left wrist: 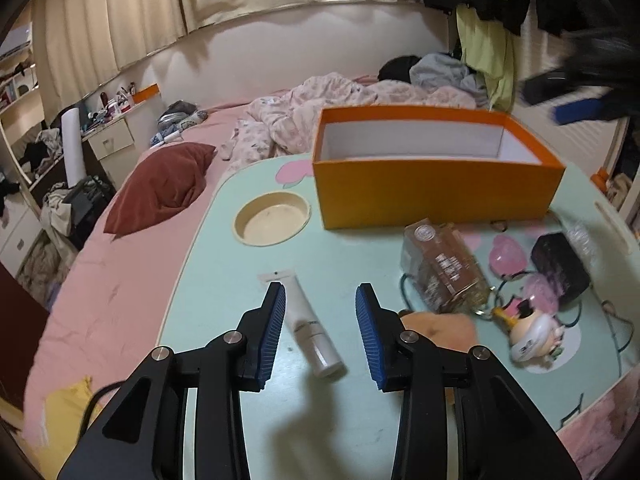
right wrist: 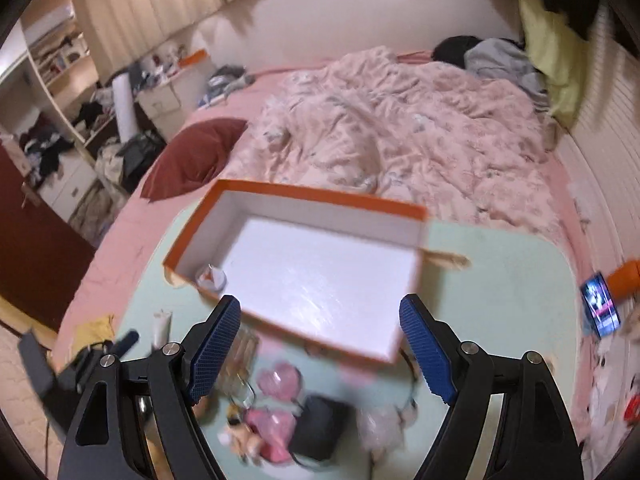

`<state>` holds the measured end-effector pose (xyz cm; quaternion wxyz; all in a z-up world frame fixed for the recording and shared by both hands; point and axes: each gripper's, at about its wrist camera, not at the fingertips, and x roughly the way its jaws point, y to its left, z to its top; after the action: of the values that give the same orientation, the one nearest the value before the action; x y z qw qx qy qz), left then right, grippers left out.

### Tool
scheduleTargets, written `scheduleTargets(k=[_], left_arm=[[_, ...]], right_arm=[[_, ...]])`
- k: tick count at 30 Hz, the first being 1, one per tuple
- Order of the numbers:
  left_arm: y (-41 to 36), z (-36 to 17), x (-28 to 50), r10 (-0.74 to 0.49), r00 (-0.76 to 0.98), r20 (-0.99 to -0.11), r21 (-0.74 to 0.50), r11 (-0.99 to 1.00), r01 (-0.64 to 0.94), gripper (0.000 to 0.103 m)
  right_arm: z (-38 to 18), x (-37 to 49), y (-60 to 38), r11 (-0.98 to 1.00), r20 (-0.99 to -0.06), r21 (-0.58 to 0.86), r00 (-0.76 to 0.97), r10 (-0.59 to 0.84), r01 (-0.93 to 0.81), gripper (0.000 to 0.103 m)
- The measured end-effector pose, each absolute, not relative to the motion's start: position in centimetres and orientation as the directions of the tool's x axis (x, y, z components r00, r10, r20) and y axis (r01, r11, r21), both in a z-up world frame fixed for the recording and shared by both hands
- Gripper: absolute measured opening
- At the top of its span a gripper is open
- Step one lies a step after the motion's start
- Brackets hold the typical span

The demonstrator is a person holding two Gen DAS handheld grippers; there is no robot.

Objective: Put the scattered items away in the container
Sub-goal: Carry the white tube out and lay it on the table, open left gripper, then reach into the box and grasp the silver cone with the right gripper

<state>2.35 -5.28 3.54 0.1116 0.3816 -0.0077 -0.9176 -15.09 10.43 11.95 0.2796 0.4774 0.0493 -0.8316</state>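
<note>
An open orange box [left wrist: 436,188] with a white inside stands at the far side of the mint-green lap table [left wrist: 224,264]. My left gripper [left wrist: 320,300] is open just above the table, its fingers either side of a white tube [left wrist: 310,328]. To its right lie a clear perfume bottle [left wrist: 444,268], a pink heart-shaped item [left wrist: 508,258], a black box [left wrist: 560,264] and a small figurine [left wrist: 532,332]. My right gripper [right wrist: 320,316] is open and empty, high above the box [right wrist: 304,268]. The pink items [right wrist: 276,380] and black box [right wrist: 320,426] lie blurred below it.
A round cream cup recess [left wrist: 272,218] is set in the table left of the box. The table stands on a pink bed with a crumpled quilt [right wrist: 380,128] and a dark red pillow [left wrist: 164,188]. A phone [right wrist: 600,308] lies at the right.
</note>
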Motion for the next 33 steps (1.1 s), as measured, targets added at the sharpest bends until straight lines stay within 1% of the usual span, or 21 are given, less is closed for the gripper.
scheduleTargets(k=[4,8,13,19,27,33], left_arm=[[-5.5,4.3,2.4,-0.191,-0.696,-0.692,0.078,-0.978,0.191,0.038],[-6.4,5.4,2.3,-0.189,-0.707,-0.681,0.062,-0.978,0.201,0.038],[-6.9,6.1,2.1,-0.184,-0.720,-0.669,0.050,-0.978,0.203,0.038],[-6.9,5.7,2.2,-0.162,-0.715,-0.680,0.031,-0.981,0.193,0.038],[-6.8,5.3,2.0,-0.163,-0.704,-0.691,0.033,-0.980,0.194,0.038],[-6.6,4.9,1.9,-0.162,-0.696,-0.699,0.035,-0.980,0.193,0.038]], right_arm=[[10.1,-16.9,7.0,-0.855,-0.855,0.085,-0.402,-0.326,0.512,0.082],[8.3,-18.0,5.8,-0.854,-0.872,0.083,-0.378,-0.312,0.513,0.082],[6.8,-18.5,4.7,-0.855,-0.895,0.042,-0.362,-0.262,0.517,0.082],[5.2,-19.6,5.0,-0.866,-0.923,0.095,-0.283,-0.261,0.491,0.082],[5.1,-19.5,4.4,-0.858,-0.923,0.098,-0.277,-0.268,0.505,0.082],[5.6,-19.2,2.5,-0.821,-0.902,0.171,-0.249,-0.353,0.545,0.082]])
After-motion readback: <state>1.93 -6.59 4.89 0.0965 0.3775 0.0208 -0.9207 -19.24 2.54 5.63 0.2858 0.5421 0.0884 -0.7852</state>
